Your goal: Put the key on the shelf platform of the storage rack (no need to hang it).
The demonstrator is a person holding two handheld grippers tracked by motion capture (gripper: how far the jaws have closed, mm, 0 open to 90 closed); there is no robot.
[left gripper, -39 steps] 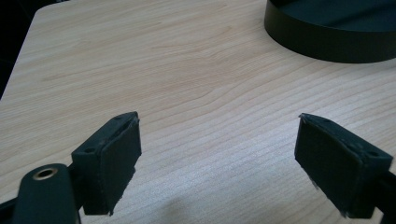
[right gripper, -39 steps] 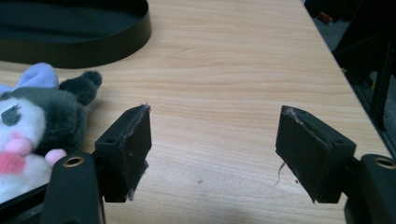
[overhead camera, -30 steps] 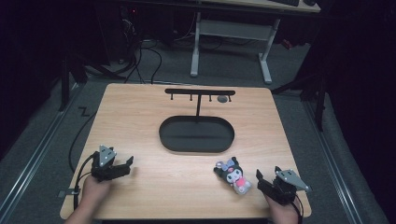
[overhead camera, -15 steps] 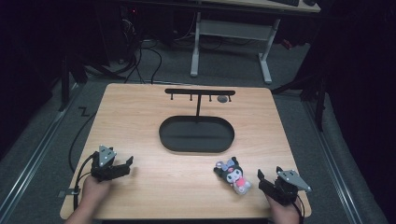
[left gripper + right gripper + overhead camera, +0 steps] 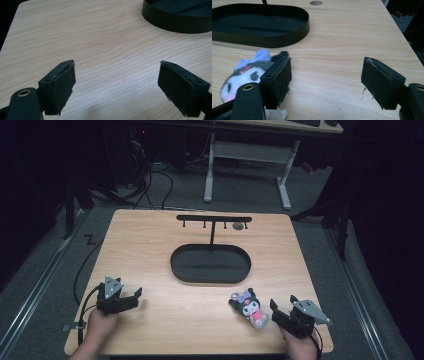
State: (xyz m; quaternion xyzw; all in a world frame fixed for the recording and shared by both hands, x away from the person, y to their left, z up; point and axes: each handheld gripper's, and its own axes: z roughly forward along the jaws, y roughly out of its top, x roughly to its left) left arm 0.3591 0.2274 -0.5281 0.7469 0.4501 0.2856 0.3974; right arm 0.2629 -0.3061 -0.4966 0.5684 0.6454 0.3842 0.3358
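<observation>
Plush toy point(image 5: 248, 306) lies on its back near the front right of the table, just left of the right gripper point(image 5: 284, 315). Black-and-grey head with a white face, floppy ears, pink at the body. In the right gripper view the plush toy point(image 5: 249, 72) sits partly behind the left-hand jaw, outside the gap between the jaws. Judged light, soft and squashy; fabric should give good friction against the jaw pads and nothing looks breakable. Best hold is probably across the head or the body, the bulkiest parts; ears would flop and slip. A small hanging loop may be there but cannot be made out.

Right gripper: jaws spread wide, empty, pads worn and fuzzy at the edges.

Beyond the toy, mid-table, an oval black tray point(image 5: 210, 264) with a low upright rim, likely metal, matte. A thin post rises from its far side to a black crossbar point(image 5: 214, 218) with short pegs hanging down.

Left gripper point(image 5: 131, 298) at front left, well apart from the toy, jaws wide, nothing between them.

Table point(image 5: 145, 245): pale wood-grain laminate, smooth, rounded corners.
</observation>
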